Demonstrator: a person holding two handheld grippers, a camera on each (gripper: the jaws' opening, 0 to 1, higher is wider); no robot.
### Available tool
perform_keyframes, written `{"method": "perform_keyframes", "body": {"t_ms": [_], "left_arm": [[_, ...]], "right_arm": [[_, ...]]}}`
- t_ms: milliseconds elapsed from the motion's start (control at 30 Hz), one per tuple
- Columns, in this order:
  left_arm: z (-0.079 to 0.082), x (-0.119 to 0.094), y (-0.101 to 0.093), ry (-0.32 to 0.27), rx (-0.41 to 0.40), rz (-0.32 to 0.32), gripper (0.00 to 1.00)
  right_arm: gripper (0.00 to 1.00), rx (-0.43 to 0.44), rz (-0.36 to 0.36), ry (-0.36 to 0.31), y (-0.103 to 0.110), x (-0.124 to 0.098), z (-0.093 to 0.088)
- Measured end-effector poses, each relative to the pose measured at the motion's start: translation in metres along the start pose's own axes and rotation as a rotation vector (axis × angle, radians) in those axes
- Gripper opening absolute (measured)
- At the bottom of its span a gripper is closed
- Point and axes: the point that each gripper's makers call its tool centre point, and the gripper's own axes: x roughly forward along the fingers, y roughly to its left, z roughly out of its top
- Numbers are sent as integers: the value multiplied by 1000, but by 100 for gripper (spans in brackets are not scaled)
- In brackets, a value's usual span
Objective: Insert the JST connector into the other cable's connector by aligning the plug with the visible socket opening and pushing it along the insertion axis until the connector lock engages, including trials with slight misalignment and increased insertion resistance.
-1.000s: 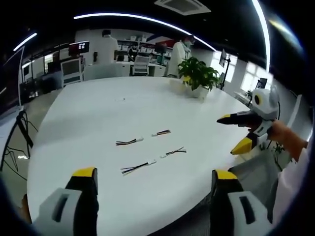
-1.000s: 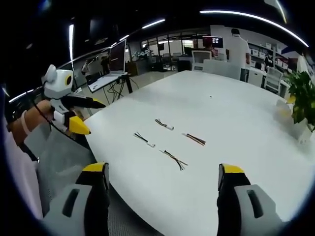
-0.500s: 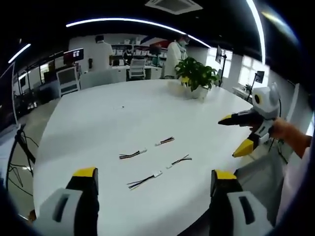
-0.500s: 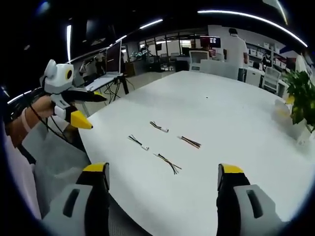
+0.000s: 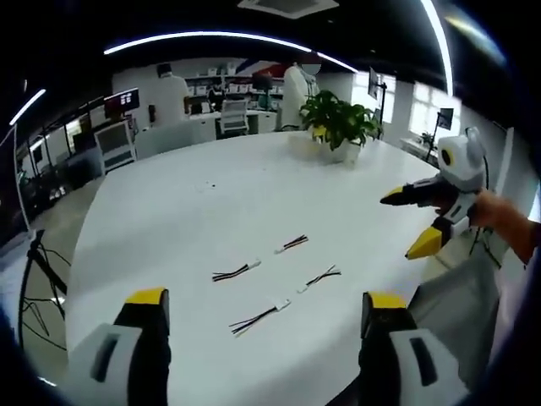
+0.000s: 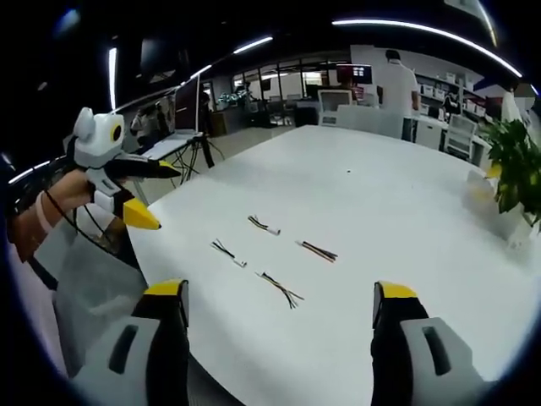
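Evidently both grey, yellow-tipped grippers, left gripper (image 5: 264, 338) and right gripper (image 6: 282, 342), are hovering released and empty, framing four short wired JST connector cables (image 5: 275, 272) lying mid-frame on the broad white desk (image 5: 169, 211), seemingly choosing a pair.

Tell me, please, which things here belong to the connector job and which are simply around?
For the job: four short cables with connectors; left tongs, open; right tongs, open.

Just around: white table, potted plant, office chair.
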Motion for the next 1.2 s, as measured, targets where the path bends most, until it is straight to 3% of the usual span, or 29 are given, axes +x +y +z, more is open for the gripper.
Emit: {"method": "perform_keyframes", "body": {"t_ms": [400,1067,1200], "left_arm": [[11,10,9,-12,26,9,91],[20,25,17,-19,65,-13,87],[25,30,16,-46,13,-51,87]], "right_arm": [[87,-48,-7,-7,-11,8,14],[84,-85,7,11,-15,26,20],[84,-86,20,7,-15,32,25]]}}
